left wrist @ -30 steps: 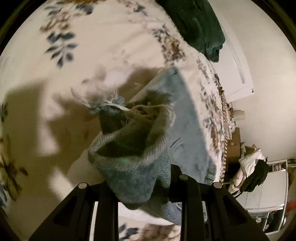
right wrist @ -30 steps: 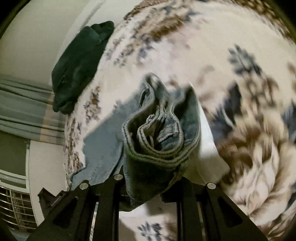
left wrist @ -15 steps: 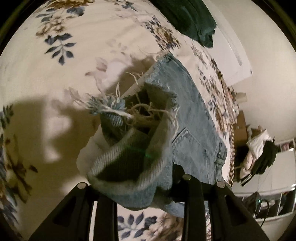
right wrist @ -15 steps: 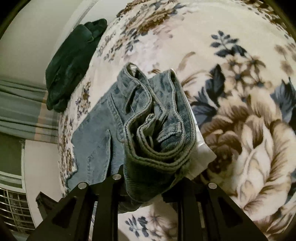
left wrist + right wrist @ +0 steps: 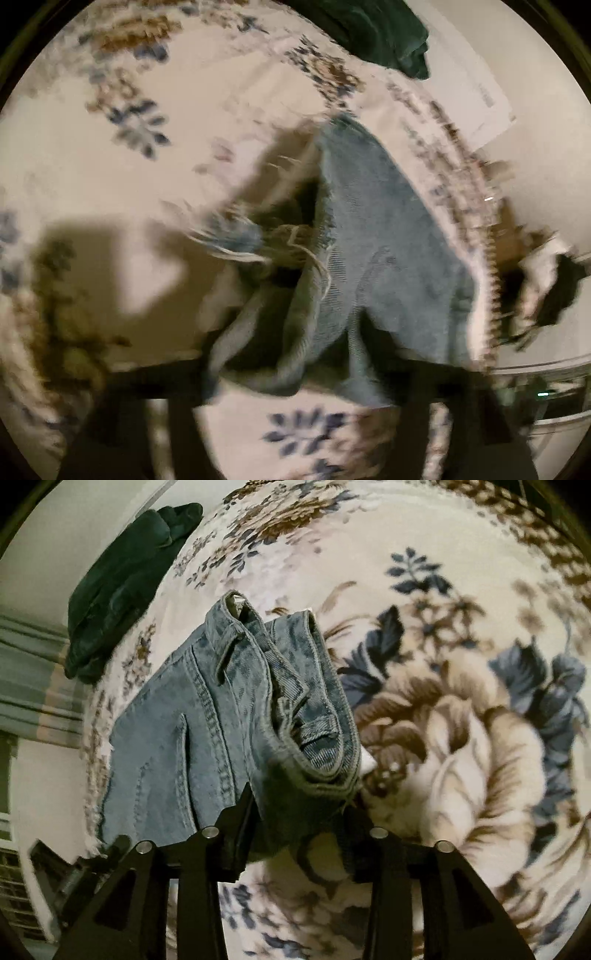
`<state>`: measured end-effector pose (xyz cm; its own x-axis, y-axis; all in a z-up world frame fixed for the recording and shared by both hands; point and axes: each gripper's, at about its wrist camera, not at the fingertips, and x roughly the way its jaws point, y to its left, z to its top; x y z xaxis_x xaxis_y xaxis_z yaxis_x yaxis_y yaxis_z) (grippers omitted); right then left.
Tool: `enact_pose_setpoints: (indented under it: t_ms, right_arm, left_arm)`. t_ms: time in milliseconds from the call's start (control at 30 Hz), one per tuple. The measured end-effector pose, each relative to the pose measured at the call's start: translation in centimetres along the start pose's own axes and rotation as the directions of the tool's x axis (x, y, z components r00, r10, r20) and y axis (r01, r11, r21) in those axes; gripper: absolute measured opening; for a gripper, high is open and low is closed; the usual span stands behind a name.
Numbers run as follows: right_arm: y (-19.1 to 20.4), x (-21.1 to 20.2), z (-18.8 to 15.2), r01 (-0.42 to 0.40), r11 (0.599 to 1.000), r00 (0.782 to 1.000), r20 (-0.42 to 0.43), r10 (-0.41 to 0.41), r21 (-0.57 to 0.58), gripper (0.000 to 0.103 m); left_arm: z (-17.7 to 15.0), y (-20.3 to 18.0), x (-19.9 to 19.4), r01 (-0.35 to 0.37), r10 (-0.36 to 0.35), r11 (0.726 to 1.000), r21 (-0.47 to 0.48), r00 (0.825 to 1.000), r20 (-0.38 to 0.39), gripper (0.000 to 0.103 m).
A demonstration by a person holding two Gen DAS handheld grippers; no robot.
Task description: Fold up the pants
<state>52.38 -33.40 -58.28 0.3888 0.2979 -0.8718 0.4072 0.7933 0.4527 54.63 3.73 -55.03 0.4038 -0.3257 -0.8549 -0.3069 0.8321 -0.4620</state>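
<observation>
Light blue denim pants (image 5: 192, 738) lie on a floral bedspread (image 5: 461, 738). My right gripper (image 5: 299, 823) is shut on the bunched waistband end (image 5: 314, 716), held just above the bed. In the blurred left wrist view my left gripper (image 5: 291, 365) is shut on the frayed hem end (image 5: 280, 258) of the pants (image 5: 384, 251), with the rest of the denim stretching away to the right.
A dark green garment lies at the far edge of the bed (image 5: 122, 594), and it also shows in the left wrist view (image 5: 373, 33). A wall and striped curtain (image 5: 29, 686) lie beyond the bed. Clothes hang past the bed's edge (image 5: 546, 284).
Both grippers have kept their hold on the pants. The denim now lies flatter and more spread on the bed in the right view. The left view has blurred from motion.
</observation>
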Motion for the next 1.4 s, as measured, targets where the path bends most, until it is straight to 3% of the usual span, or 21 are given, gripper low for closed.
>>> enact_pose_setpoints:
  t_ms: [100, 167, 233, 267, 400, 633, 800, 1167, 1400]
  right_arm:
    - [0.4, -0.9, -0.4, 0.092, 0.995, 0.996, 0.017, -0.092, -0.043, 0.059]
    - [1.7, -2.1, -0.9, 0.202, 0.97, 0.979, 0.065, -0.195, -0.136, 0.064]
    - [3.5, -3.1, -1.7, 0.274, 0.934, 0.961, 0.107, -0.255, -0.229, 0.08]
    - [4.1, -3.4, -2.0, 0.289, 0.923, 0.956, 0.118, -0.267, -0.254, 0.092]
    - [7.2, -5.8, -3.5, 0.365, 0.866, 0.929, 0.188, -0.318, -0.342, 0.102]
    - [11.2, -13.2, -5.5, 0.404, 0.846, 0.907, 0.273, -0.321, -0.346, 0.103]
    - [13.9, -19.8, -7.6, 0.413, 0.836, 0.897, 0.323, -0.303, -0.362, 0.103]
    - [16.3, -38.8, -13.7, 0.399, 0.839, 0.876, 0.424, -0.23, -0.369, 0.103]
    - [17.1, -50.5, -18.8, 0.394, 0.824, 0.855, 0.492, -0.165, -0.407, 0.103]
  left_arm:
    - [0.0, 0.0, -1.2, -0.065, 0.064, 0.997, 0.044, 0.998, 0.026, 0.086]
    - [0.0, -0.5, -2.3, -0.105, 0.101, 0.99, 0.089, 0.994, 0.049, 0.086]
    - [-0.2, -1.3, -3.4, -0.152, 0.142, 0.979, 0.138, 0.987, 0.077, 0.086]
    - [-0.2, -1.7, -3.9, -0.163, 0.151, 0.973, 0.166, 0.985, 0.085, 0.086]
    - [-0.7, -4.3, -6.3, -0.195, 0.173, 0.943, 0.272, 0.98, 0.101, 0.091]
    - [-2.3, -9.4, -13.1, -0.233, 0.181, 0.888, 0.395, 0.969, 0.166, 0.091]
    - [-4.3, -12.3, -19.0, -0.254, 0.179, 0.867, 0.429, 0.962, 0.208, 0.091]
    - [-10.8, -16.9, -35.0, -0.303, 0.141, 0.842, 0.446, 0.922, 0.36, 0.091]
    - [-15.4, -18.2, -43.1, -0.298, 0.11, 0.852, 0.43, 0.906, 0.41, 0.091]
